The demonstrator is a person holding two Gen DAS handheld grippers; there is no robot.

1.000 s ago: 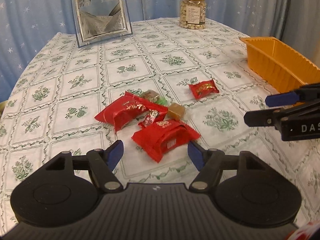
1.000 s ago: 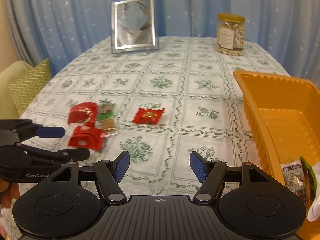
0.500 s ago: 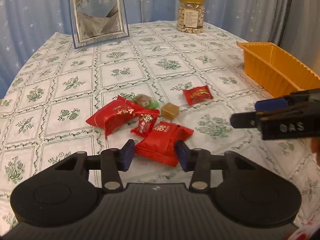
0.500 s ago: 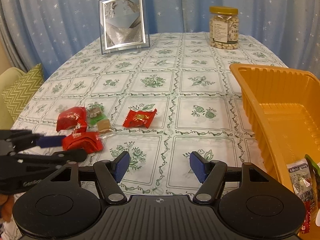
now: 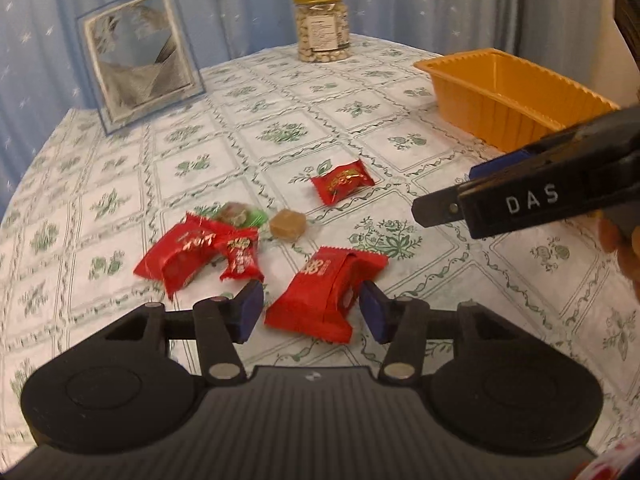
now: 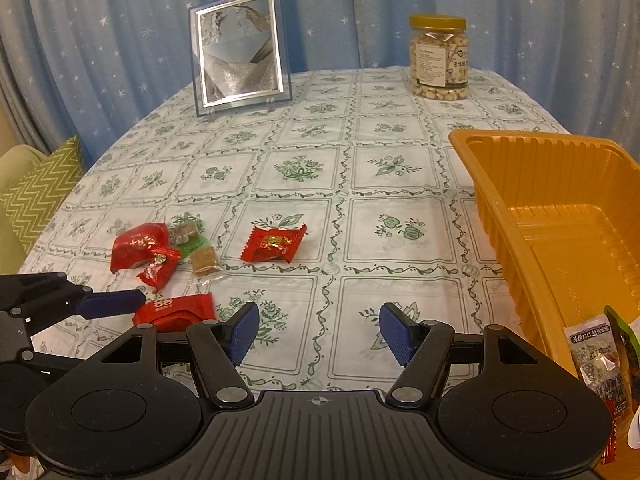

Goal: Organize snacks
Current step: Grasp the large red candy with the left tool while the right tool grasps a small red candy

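My left gripper (image 5: 311, 309) is shut on a red snack packet (image 5: 326, 291) and holds it just above the tablecloth; the packet also shows in the right wrist view (image 6: 176, 310). Left behind it lie a larger red packet (image 5: 180, 249), a small red candy (image 5: 240, 259), a green-wrapped sweet (image 5: 242, 216) and a brown toffee (image 5: 287, 224). Another red packet (image 5: 342, 182) lies farther right. My right gripper (image 6: 318, 332) is open and empty above the cloth. The orange tray (image 6: 496, 196) stands at the right with a few packets (image 6: 596, 356) in its near end.
A framed picture (image 6: 240, 64) and a jar of nuts (image 6: 438, 58) stand at the back of the round table. A green zigzag cushion (image 6: 40, 188) lies off the table's left edge. Blue star curtains hang behind.
My left gripper closed on the red packet and has lifted and carried it a little to the right, away from the pile. My right gripper has drifted slightly, still open.
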